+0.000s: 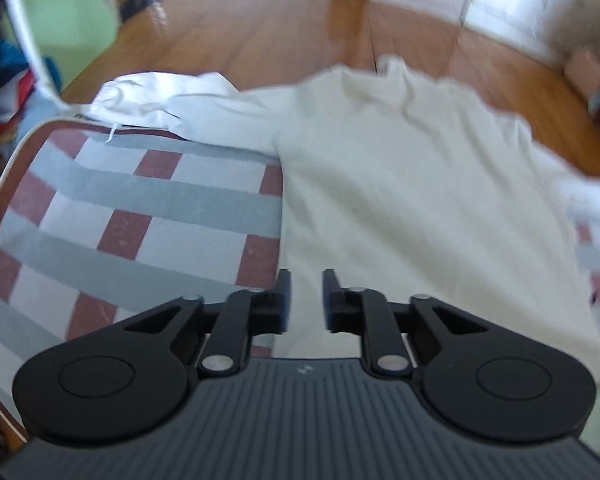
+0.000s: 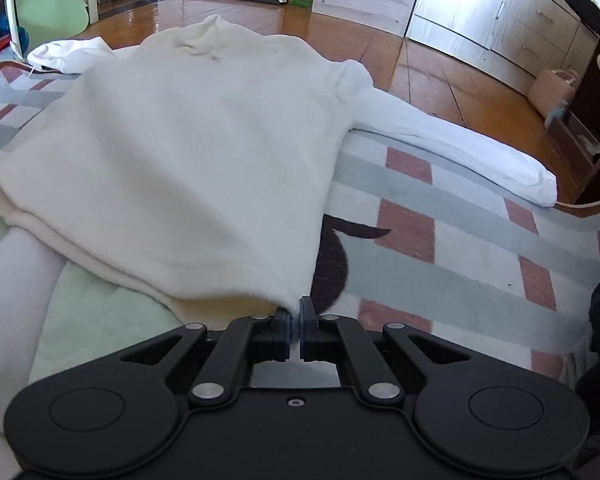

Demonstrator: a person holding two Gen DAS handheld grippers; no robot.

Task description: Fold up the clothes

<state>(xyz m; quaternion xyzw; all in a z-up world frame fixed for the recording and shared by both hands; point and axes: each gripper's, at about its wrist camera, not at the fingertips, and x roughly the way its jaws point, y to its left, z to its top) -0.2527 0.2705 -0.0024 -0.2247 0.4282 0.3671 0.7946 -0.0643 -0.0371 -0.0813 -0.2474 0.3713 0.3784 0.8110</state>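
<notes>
Right gripper clenched on the near hem corner of the cream sweater. Left gripper released, nothing between its jaws, hovering over the same hem. Sweater lies flat on the checked rug, long axis running away from both toward the collar at the rug's far edge; right sleeve stretched along that edge.

A soft rug with pale grey stripes and brick-red blocks is spread over a glossy brown wooden floor, trimmed with a cream edge. A cream long-sleeved knit top is laid flat across it, one sleeve stretched along the far edge. A dark brown curved shape is printed beside the hem. Crumpled white fabric is bunched at the far corner.
</notes>
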